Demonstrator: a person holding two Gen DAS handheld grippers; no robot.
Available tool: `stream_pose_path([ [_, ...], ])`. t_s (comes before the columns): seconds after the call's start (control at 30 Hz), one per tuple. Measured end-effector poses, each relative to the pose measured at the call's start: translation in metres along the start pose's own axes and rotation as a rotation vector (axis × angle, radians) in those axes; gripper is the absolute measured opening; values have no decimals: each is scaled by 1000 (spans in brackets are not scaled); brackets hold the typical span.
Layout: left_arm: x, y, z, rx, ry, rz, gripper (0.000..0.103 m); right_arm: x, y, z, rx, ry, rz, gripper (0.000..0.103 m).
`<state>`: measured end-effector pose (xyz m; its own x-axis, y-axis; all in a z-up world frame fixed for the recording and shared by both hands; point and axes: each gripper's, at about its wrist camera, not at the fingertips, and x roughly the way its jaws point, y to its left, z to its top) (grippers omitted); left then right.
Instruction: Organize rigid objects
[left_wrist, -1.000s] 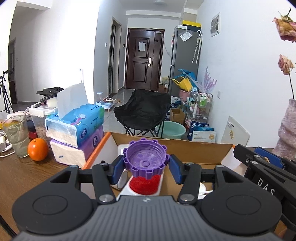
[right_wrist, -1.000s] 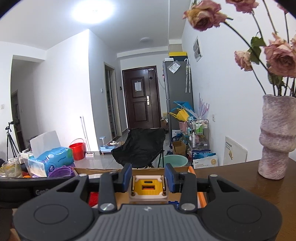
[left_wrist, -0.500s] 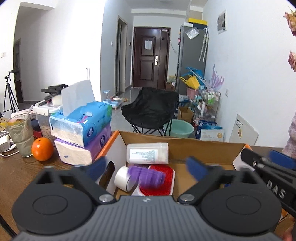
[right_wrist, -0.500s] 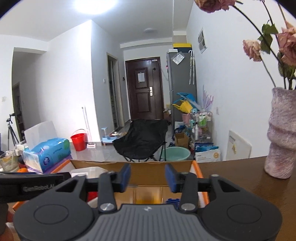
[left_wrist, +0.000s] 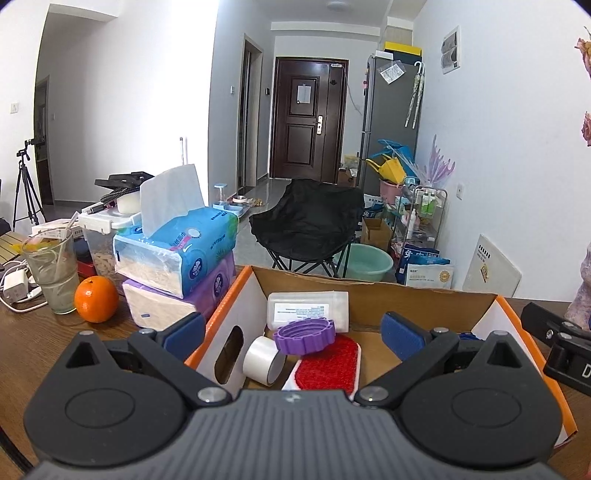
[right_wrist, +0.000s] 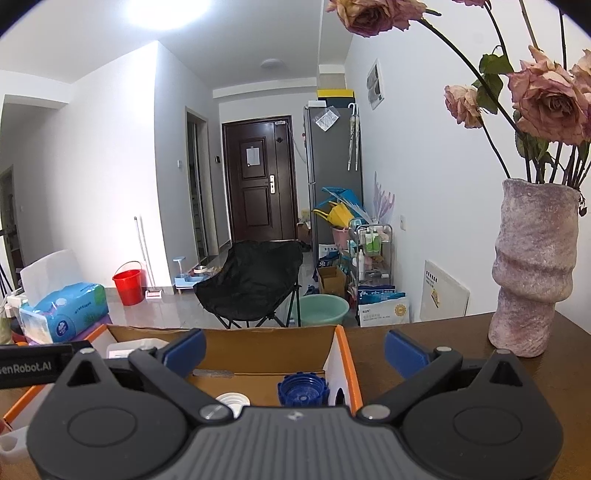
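Both grippers let go over the box!

Left gripper (left_wrist: 291, 334) and right gripper (right_wrist: 293, 350) had just spread wide, holding nothing; ahead of the left, the purple lid (left_wrist: 305, 336) rested on the red pad (left_wrist: 327, 369) inside the cardboard box (left_wrist: 373, 302), apparently dropped there for sorting.

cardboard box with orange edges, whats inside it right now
In the cardboard box: purple ridged plastic cap, white tape roll, red scrubbing pad, clear labelled container, blue cap. The hand-held grippers hide the nearer floor.

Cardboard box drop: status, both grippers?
Left gripper and right gripper open, jaws just opened, empty. Purple ridged plastic cap rests in cardboard box, on red pad. Nothing obstructing.
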<state>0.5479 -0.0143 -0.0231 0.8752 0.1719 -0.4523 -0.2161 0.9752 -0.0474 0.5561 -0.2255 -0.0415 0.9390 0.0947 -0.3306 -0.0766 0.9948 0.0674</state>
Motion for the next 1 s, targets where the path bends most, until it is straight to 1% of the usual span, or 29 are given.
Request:
stream_pose_path([
  [0.13,-9,1,2,4,-3,-9,103,-9,1,1,-9,6,3,103],
  [0.27,-24,4,1,8,-4,-17,103,-26,-1,1,-10,11,6,103],
  [0.47,-67,12,-5,16,-13,-22,103,-65,-4,0,-6,23,14,103],
  [0.67,-118,21,-15,38,-2,-43,103,-119,-1,-5,-16,20,25,103],
  [0.83,-167,27,-29,73,10,-61,103,-171,3,-11,-2,12,29,103],
  [1.0,-217,37,-45,71,15,-72,103,-228,10,-16,-20,-3,26,103],
])
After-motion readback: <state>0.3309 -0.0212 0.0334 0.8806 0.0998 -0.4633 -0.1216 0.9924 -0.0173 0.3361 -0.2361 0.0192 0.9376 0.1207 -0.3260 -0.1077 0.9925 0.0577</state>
